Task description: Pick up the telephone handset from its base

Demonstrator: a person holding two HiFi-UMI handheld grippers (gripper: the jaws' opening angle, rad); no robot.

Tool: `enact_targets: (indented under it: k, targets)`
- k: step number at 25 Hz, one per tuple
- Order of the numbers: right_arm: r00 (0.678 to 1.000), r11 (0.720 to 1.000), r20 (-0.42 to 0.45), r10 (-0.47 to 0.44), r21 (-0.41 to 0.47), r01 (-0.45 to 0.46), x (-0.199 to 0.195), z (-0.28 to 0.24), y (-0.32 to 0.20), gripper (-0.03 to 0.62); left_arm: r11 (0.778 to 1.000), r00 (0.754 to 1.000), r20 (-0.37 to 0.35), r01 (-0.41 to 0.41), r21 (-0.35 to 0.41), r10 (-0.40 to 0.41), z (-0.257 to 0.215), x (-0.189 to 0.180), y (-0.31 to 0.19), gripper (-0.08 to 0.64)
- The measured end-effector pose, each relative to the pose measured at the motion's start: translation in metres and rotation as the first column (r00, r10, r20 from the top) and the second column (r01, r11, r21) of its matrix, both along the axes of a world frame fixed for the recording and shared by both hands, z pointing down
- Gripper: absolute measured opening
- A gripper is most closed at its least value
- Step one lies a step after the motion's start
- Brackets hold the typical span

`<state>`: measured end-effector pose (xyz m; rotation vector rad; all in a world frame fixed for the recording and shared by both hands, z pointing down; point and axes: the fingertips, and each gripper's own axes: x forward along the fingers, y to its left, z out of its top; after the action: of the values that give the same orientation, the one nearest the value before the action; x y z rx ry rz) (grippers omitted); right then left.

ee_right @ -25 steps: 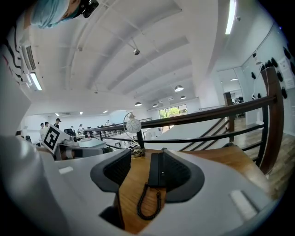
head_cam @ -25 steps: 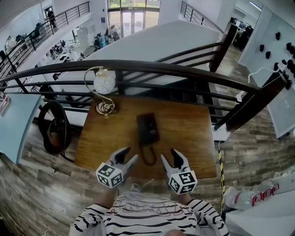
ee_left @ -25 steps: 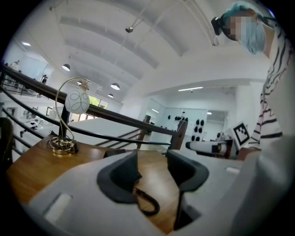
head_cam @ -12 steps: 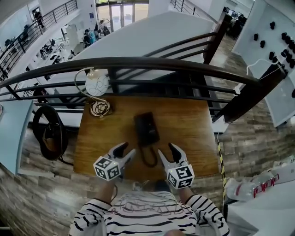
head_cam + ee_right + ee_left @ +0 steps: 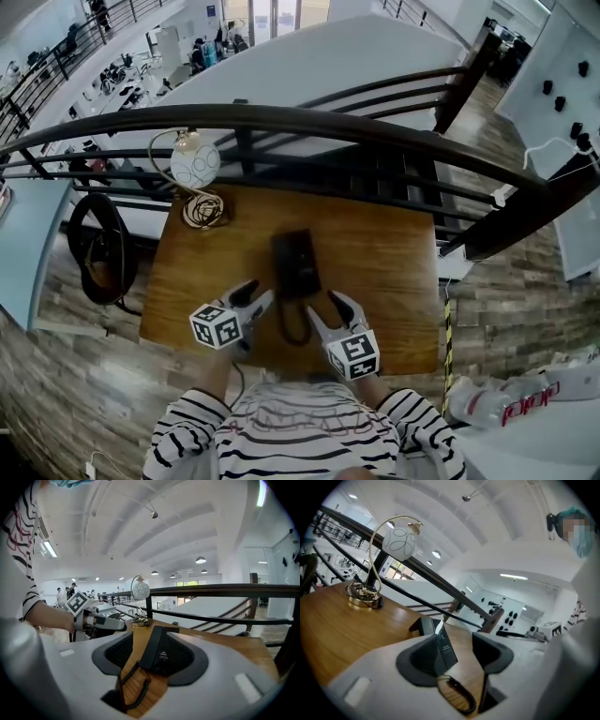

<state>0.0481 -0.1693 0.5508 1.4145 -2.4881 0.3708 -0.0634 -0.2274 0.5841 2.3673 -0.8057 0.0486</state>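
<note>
Black and flat, the plastic telephone handset (image 5: 286, 265) is seen resting on its black base (image 5: 307, 264) at the middle of the brown wooden table (image 5: 384, 272), with its coiled black cord (image 5: 295, 323) looped toward the near edge. The approach is judged to be the step in hand, since nothing is touched yet. The left gripper (image 5: 255, 294) is held just left of the cord, its jaws opening with nothing gripped. The right gripper (image 5: 324, 305) is held just right of it, jaws spread wide and empty. Next, one gripper must be brought astride the handset and closed before any lift.
</note>
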Motion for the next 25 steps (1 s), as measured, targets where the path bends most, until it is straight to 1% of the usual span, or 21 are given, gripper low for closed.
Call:
enact_targets:
  k: [7, 12, 15, 20, 25]
  targets:
    - [0.994, 0.995, -0.042, -0.098, -0.035, 0.097, -0.008, 0.036, -0.025, 0.207, 0.996, 0.998, -0.003, 0.06, -0.072, -0.06, 0.038, 0.002, -0.027, 0.233]
    - [0.986, 0.989, -0.09, -0.141, -0.066, 0.135, -0.009, 0.058, -0.046, 0.207, 0.987, 0.991, -0.03, 0.128, -0.101, -0.131, 0.056, -0.002, -0.054, 0.233]
    - [0.982, 0.987, -0.12, -0.147, -0.088, 0.137, -0.005, 0.075, -0.062, 0.207, 0.981, 0.987, -0.041, 0.152, -0.12, -0.158, 0.065, -0.001, -0.072, 0.233]
    - [0.977, 0.984, -0.153, -0.148, -0.125, 0.129, 0.001, 0.102, -0.087, 0.207, 0.978, 0.985, -0.048, 0.159, -0.135, -0.167, 0.077, 0.003, -0.097, 0.232]
    - [0.958, 0.976, -0.215, -0.191, -0.142, 0.163, 0.008, 0.123, -0.112, 0.207, 0.979, 0.991, -0.028, 0.127, -0.161, -0.133, 0.09, 0.019, -0.118, 0.233]
